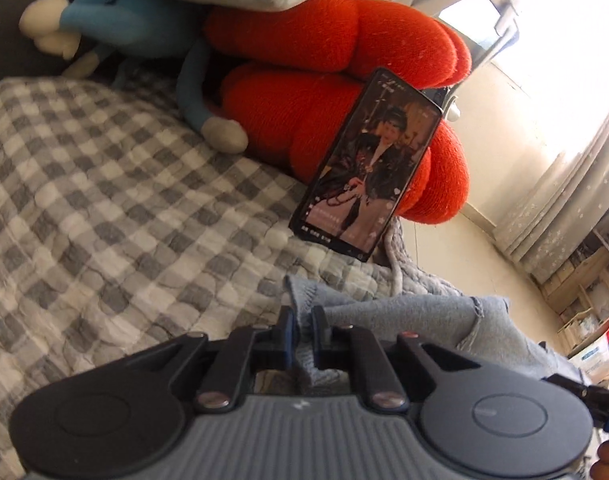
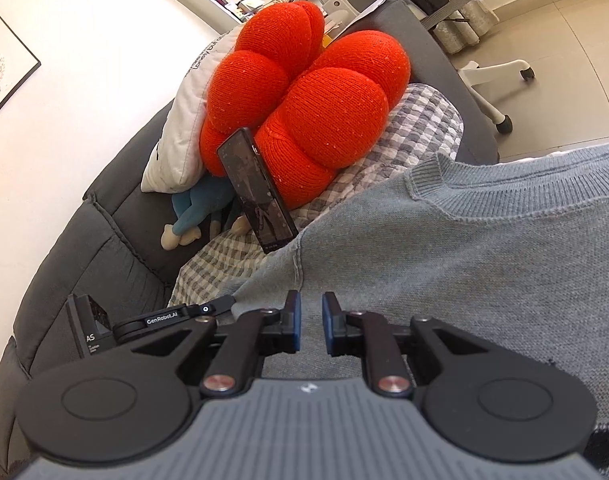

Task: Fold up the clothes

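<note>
Left gripper [image 1: 302, 330] pinching grey sweater [image 1: 444, 320] — right gripper [image 2: 309, 322] over it, narrowly parted

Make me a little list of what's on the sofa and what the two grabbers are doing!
surface: checked blanket over a dark grey sofa
clothing: grey knit sweater, lying on the blanket
left gripper: fingers pinching a fold of the sweater
right gripper: over the sweater, a small gap between its fingers, grip unclear
propped up: phone, screen lit, leaning on the red cushion
also there: blue plush toy, white pillow
</note>
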Demonstrator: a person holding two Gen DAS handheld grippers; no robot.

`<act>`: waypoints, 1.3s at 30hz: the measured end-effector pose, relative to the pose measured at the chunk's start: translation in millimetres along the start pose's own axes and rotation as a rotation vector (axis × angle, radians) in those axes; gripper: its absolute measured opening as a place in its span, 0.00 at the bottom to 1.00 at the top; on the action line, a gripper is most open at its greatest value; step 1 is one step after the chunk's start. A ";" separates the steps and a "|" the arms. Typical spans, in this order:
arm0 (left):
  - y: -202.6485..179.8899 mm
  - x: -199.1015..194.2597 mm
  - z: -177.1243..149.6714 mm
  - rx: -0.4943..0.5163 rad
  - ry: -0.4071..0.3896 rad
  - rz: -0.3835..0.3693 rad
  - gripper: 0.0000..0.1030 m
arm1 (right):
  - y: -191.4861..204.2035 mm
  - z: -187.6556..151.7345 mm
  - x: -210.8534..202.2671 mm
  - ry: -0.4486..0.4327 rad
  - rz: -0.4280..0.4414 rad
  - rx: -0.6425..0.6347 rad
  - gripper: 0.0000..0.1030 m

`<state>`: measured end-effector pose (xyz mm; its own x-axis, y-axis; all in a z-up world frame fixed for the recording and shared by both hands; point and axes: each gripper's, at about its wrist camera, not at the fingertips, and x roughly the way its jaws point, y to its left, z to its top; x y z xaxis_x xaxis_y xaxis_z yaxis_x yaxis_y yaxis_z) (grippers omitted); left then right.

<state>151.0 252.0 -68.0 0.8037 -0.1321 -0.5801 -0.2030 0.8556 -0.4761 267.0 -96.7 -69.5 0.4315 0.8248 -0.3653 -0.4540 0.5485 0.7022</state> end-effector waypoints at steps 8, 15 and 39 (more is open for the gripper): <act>26.3 23.5 15.2 -0.219 0.067 -0.119 0.22 | -0.7 -1.5 2.0 0.008 -0.006 0.001 0.17; 14.6 23.4 16.4 -0.175 -0.007 -0.117 0.03 | 5.5 3.7 4.2 -0.007 -0.090 0.017 0.17; 15.4 22.6 4.0 -0.117 -0.151 -0.051 0.31 | -13.0 49.4 76.1 -0.057 -0.425 -0.266 0.10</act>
<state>168.3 264.2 -85.8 0.8878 -0.0893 -0.4515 -0.2165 0.7846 -0.5809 344.2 -47.8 -76.2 0.6600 0.5158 -0.5462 -0.4081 0.8566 0.3158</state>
